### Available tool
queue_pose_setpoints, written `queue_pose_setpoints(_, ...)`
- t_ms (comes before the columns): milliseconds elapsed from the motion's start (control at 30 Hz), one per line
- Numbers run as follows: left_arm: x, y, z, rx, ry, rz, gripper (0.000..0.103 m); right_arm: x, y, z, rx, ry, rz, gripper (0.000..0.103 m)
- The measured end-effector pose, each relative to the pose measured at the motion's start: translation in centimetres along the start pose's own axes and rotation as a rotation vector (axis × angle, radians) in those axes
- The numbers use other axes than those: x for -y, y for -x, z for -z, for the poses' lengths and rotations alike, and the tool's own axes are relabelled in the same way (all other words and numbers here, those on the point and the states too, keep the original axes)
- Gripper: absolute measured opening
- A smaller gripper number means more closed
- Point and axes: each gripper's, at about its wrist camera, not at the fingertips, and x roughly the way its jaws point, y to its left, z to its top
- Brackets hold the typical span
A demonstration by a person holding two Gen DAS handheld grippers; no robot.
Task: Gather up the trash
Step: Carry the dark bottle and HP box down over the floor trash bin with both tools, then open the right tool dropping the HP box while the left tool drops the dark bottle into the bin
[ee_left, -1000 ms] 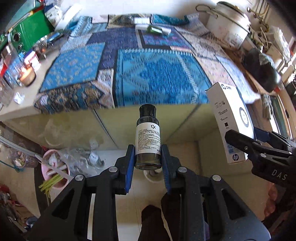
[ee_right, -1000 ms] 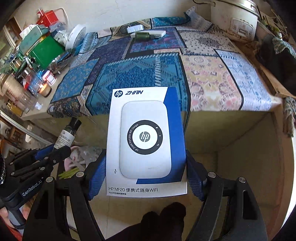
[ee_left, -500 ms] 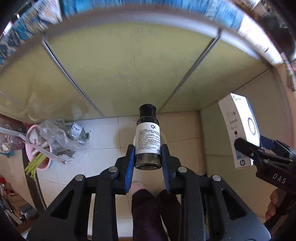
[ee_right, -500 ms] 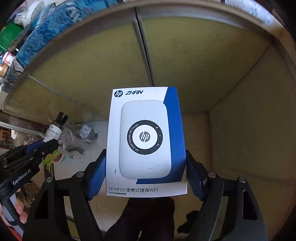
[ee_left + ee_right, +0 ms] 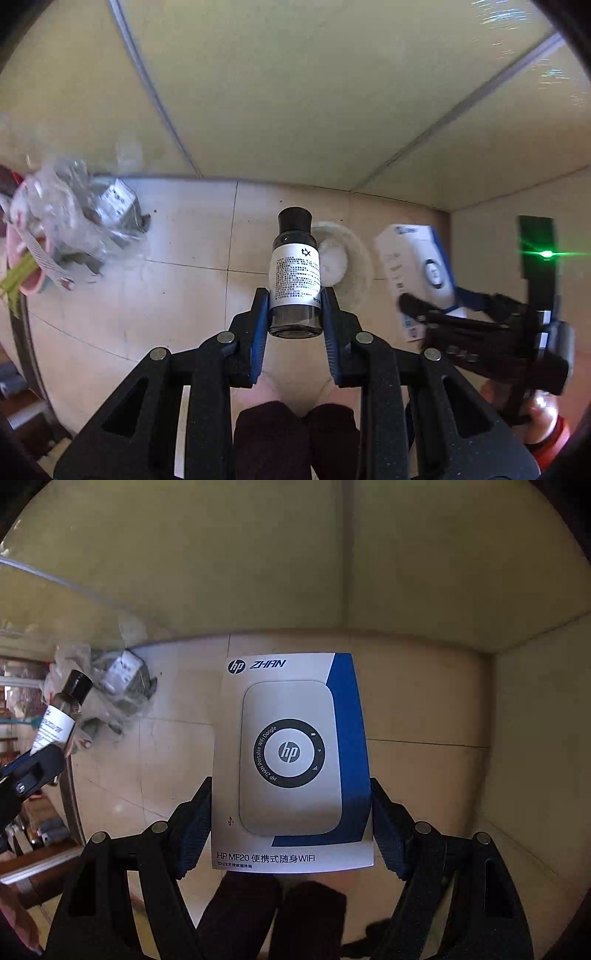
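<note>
Left gripper [image 5: 294,314] pinches a dark bottle [image 5: 295,273] with a white label, upright over the tiled floor [image 5: 147,295]. Right gripper [image 5: 291,812] clamps the white-and-blue HP box [image 5: 290,760] by its side edges. A crumpled plastic bag [image 5: 74,221] lies on the floor at left.

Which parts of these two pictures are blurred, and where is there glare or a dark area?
Left wrist view: the bag of trash and the white box are smeared by motion, the bottle in the left tool stays sharp, and a green light flares. Right wrist view: the box is sharp, its lower part in shadow; the round frame edges are black.
</note>
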Motion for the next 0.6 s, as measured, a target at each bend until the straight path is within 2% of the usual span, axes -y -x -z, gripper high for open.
queue_pose_setpoints(167, -1.7, -5.8, 0.3, -0.004, 0.022, -0.001, 0.027, -1.9, -7.5, -1.1, -0.048, 0.059, -0.016, 0.074)
queue_pose_setpoints(333, -2.6, -10.4, 0.8, -0.012, 0.013, 0.013, 0.027, -3.3, -11.9, -1.4, -0.081, 0.127, -0.020, 0.075)
queue_pose_setpoints(433, -2.8, -12.2, 1.1, -0.022, 0.007, 0.024, 0.027, -3.5, -12.7, -1.5, -0.050, 0.177, 0.029, 0.075)
queue_pose_setpoints(600, -3.0, -14.7, 1.9, -0.050, 0.000, 0.047, 0.027, -3.0, -12.9, -0.8, -0.016, 0.190, 0.027, 0.075)
